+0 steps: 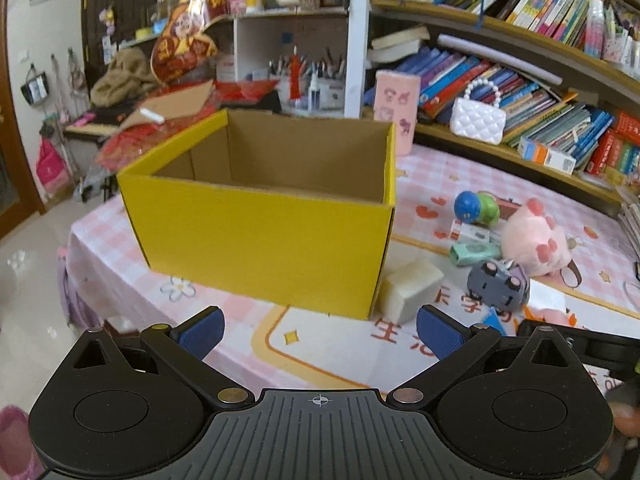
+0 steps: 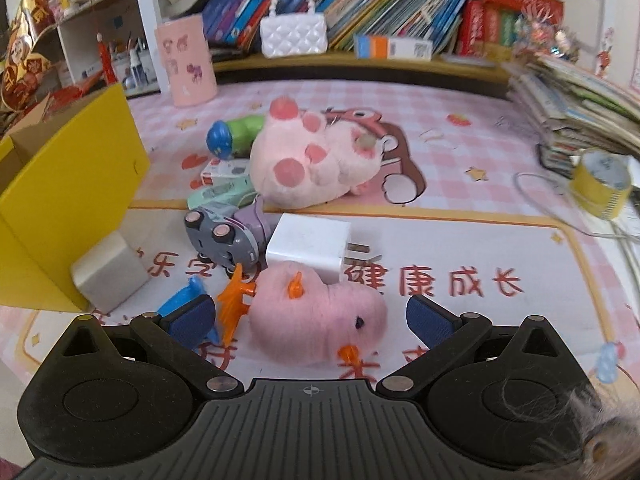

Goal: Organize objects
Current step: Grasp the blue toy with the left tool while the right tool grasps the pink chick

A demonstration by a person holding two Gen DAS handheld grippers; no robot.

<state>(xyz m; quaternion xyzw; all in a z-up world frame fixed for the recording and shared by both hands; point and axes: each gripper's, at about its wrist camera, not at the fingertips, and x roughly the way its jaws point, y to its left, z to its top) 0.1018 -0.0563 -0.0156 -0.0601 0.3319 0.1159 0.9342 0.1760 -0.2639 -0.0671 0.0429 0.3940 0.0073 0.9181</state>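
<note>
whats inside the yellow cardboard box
Only bare brown inner walls show inside the open yellow cardboard box. Its front wall hides the floor, so anything lying low cannot be seen.

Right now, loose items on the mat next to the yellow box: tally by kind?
Plush toys: 2, big pink plush, small pink plush chick
Toy cars: 1, grey toy car
Chargers: 1, white plug adapter
Small cartons: 2, white, mint green
Beige blocks: 1
Total: 7
</note>
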